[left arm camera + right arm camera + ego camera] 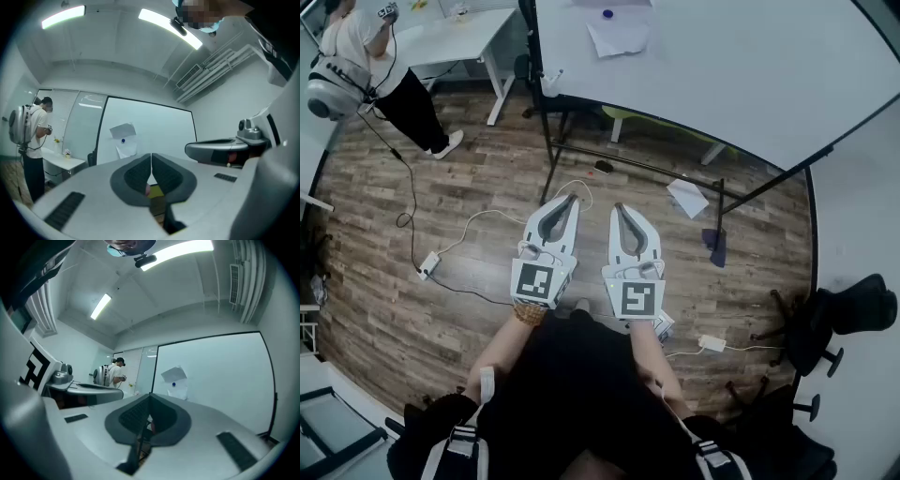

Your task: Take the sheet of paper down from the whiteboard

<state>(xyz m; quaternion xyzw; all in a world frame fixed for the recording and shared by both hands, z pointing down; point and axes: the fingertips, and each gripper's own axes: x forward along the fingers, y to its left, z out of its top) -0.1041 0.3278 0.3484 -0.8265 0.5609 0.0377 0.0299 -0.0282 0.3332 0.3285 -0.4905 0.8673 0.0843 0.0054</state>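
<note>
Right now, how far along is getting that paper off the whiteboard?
Nothing done yet: the sheet of paper hangs on the whiteboard under a blue magnet. In hand: nothing; left tongs and right tongs are shut, empty, away from it. Left: reaching and taking it down.

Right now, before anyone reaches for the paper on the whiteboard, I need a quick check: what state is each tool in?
Left tool: closed, holding nothing.
Right tool: closed, holding nothing.
</note>
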